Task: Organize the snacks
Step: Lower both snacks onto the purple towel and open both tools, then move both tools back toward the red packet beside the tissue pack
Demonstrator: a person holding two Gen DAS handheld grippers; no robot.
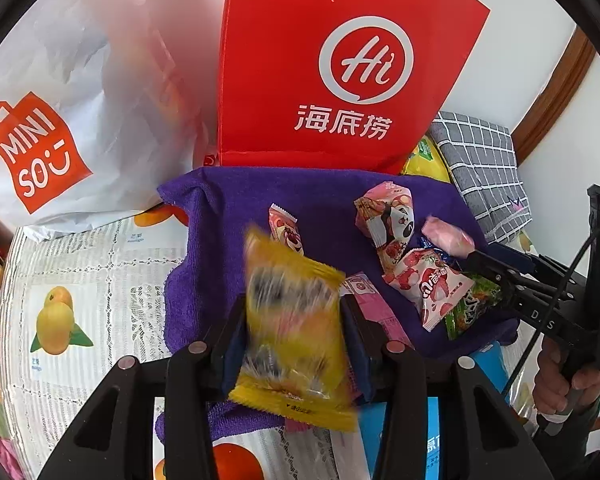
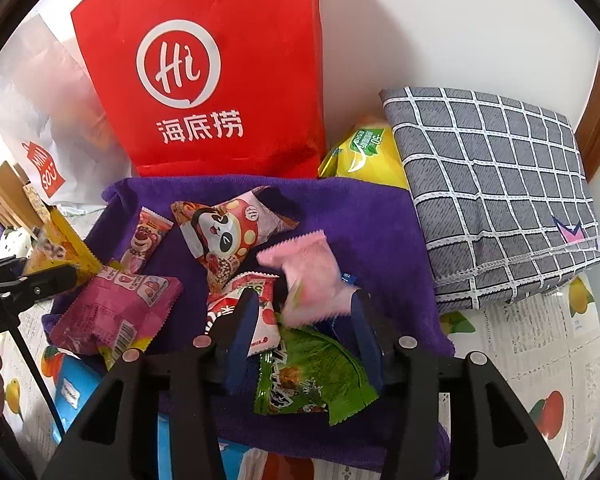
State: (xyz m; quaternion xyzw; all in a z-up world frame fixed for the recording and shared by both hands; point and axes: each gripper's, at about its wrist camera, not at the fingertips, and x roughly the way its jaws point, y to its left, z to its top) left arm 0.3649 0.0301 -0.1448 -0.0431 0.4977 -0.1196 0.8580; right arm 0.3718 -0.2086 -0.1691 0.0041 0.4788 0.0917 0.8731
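Note:
A yellow snack packet [image 1: 292,320], blurred, hangs between the fingers of my left gripper [image 1: 294,308], which stands open over the purple towel [image 1: 228,200]. A pink packet [image 2: 312,276], also blurred, sits loose between the parted fingers of my right gripper [image 2: 305,298], open too. On the towel [image 2: 380,232] lie a panda packet [image 2: 224,232], a bear bar [image 2: 144,240], a magenta packet [image 2: 120,312], a red-white lychee packet [image 2: 264,320] and a green packet [image 2: 308,380]. The left wrist view shows the right gripper [image 1: 474,254] at the right, with the pink packet [image 1: 448,236] at its tips.
A red "Hi" bag [image 2: 204,80] and a white Miniso bag [image 1: 60,120] stand behind the towel. A grey checked folded cloth [image 2: 496,200] and a yellow-green pack [image 2: 364,152] lie at the back right. A blue box [image 2: 72,392] sits under the towel's near edge on the fruit-print tablecloth [image 1: 80,280].

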